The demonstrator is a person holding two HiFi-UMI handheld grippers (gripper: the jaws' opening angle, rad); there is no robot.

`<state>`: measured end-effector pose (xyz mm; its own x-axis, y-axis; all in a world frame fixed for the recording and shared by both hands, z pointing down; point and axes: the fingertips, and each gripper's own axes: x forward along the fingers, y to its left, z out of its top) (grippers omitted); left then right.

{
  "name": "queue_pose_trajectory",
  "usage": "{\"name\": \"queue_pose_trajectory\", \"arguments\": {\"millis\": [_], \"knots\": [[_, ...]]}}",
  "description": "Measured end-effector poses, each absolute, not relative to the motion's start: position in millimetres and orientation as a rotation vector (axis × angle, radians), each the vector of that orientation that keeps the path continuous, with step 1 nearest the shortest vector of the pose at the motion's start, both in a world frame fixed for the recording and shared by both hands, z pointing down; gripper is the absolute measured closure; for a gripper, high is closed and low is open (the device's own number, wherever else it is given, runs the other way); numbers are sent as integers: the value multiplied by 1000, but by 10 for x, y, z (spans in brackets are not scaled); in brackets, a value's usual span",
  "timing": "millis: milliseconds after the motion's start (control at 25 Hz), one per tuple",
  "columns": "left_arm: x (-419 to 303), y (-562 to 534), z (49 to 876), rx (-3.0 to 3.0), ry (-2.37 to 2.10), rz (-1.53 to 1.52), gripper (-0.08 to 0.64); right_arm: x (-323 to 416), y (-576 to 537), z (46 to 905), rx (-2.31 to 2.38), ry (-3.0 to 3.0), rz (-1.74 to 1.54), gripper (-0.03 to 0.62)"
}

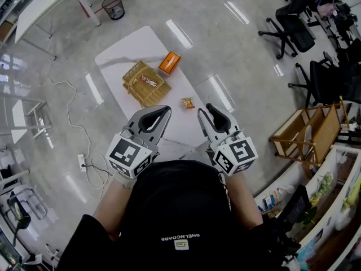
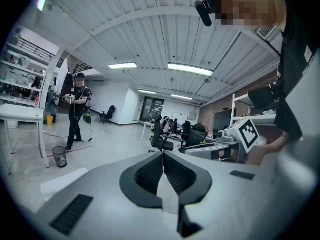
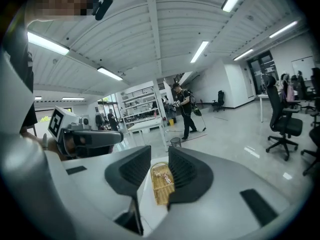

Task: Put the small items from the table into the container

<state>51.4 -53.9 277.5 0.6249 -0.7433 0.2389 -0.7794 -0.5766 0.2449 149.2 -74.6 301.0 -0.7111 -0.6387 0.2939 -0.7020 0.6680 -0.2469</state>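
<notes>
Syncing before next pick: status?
Left gripper shut, empty; right gripper open, empty. Basket holds one item; orange packet, small packet on table. Nothing in the way.

Open-plan office-cum-lab here: black swivel chairs (image 1: 287,30) parked at two o'clock, a wire bin (image 1: 114,7) at eleven, polished grey floor (image 1: 237,55) all round, strip lights (image 3: 200,51) overhead, stocked shelves (image 3: 136,104) far back.

Wicker basket (image 3: 162,184) beyond empty, parted jaws
</notes>
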Motion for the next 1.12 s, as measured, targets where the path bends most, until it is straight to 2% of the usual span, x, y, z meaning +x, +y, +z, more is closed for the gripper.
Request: {"name": "queue_pose_trajectory", "arguments": {"millis": [440, 1120], "knots": [[341, -360, 2984, 2361, -1415, 198, 552, 1350, -1095, 3709, 894, -2590, 564, 479], [137, 44, 3295, 2044, -1725, 199, 552, 1108, -1330, 5475, 498, -2285, 514, 461]]}}
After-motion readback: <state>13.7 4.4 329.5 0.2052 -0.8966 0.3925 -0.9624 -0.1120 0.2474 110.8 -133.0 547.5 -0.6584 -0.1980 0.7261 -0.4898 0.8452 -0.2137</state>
